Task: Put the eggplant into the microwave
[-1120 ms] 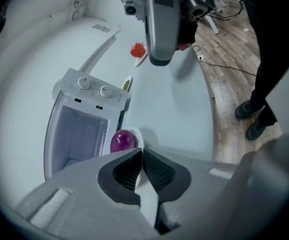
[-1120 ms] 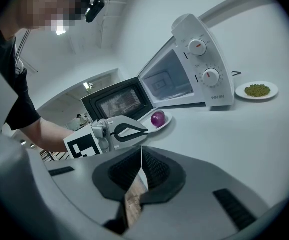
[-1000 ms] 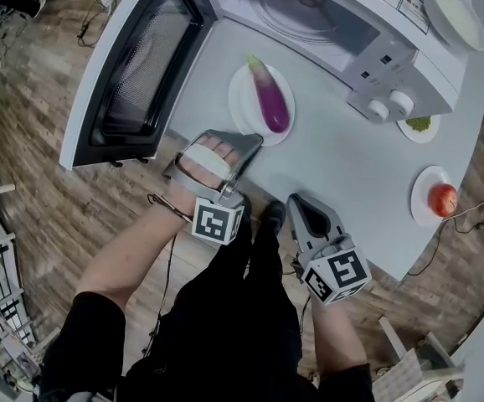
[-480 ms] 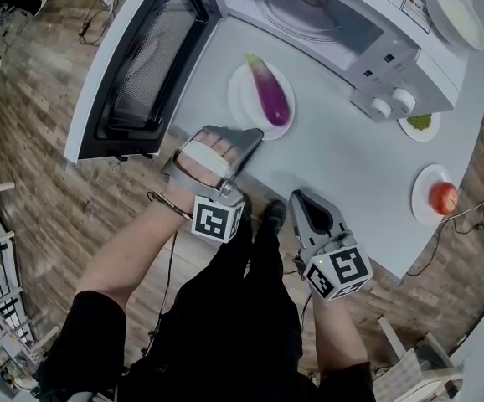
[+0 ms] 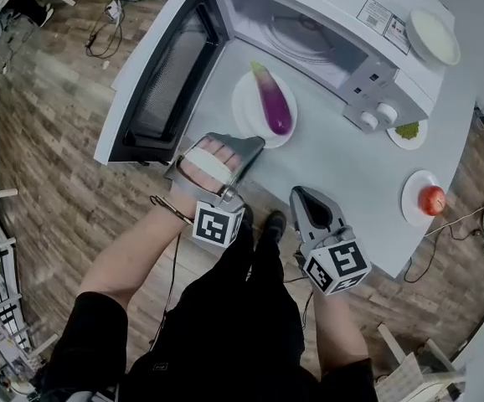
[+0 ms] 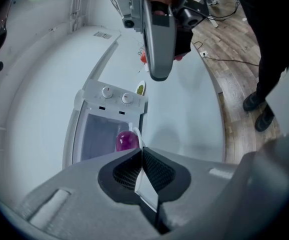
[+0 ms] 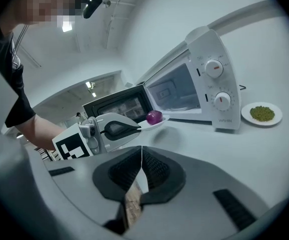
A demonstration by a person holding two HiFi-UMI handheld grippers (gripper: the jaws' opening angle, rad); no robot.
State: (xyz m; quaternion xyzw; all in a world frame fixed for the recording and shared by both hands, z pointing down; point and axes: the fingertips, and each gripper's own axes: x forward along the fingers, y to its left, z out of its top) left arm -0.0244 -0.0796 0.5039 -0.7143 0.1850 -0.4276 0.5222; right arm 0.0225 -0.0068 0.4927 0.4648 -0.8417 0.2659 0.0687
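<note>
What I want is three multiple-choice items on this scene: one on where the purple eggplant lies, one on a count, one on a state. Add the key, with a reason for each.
1. Where does the purple eggplant lie?
A. On the round white plate on the grey table, in front of the white microwave
B. Inside the microwave
C. On top of the microwave

2. How many round white knobs does the microwave's control panel carry?
A. One
B. Two
C. Four

3. The microwave's dark-windowed door is:
A. Shut
B. Swung wide open
C. Taken off

Key:
1 A: the eggplant rests on the plate, outside the cavity.
2 B: two knobs sit next to each other on the panel.
3 B: the door stands out from the body, so the cavity is exposed.
</note>
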